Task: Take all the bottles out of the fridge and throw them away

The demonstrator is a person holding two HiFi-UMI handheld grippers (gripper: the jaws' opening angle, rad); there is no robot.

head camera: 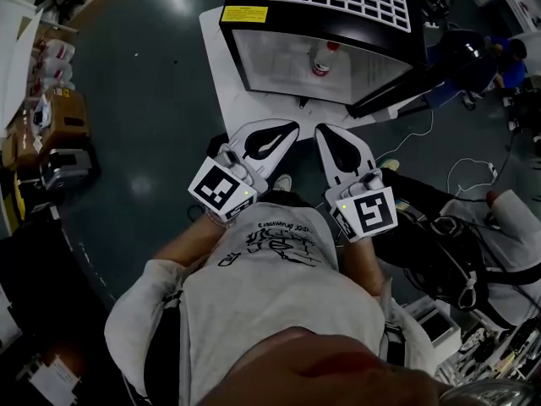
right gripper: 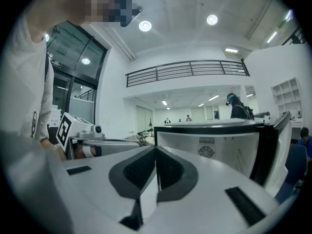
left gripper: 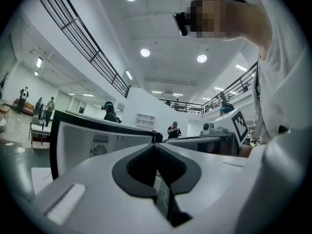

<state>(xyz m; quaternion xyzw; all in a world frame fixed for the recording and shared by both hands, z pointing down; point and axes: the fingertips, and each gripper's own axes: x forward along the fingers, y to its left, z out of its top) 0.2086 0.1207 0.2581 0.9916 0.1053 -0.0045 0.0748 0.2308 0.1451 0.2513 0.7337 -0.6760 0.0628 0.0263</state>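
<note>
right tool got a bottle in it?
No: in the right gripper view the right tool has its jaws together with nothing between them, and the bottle stands inside the fridge.

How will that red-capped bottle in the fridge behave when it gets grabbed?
The bottle looks like thin clear plastic, so it is probably light and a bit squashy under a squeeze. Its round body may roll if it is knocked over. It seems to stand alone in the fridge, so a nudge could tip it.

Glossy black fridge [head camera: 235, 57], clear plastic bottle [head camera: 324, 57], smooth shiny grey floor [head camera: 152, 100], white cloth shirt [head camera: 270, 286]
</note>
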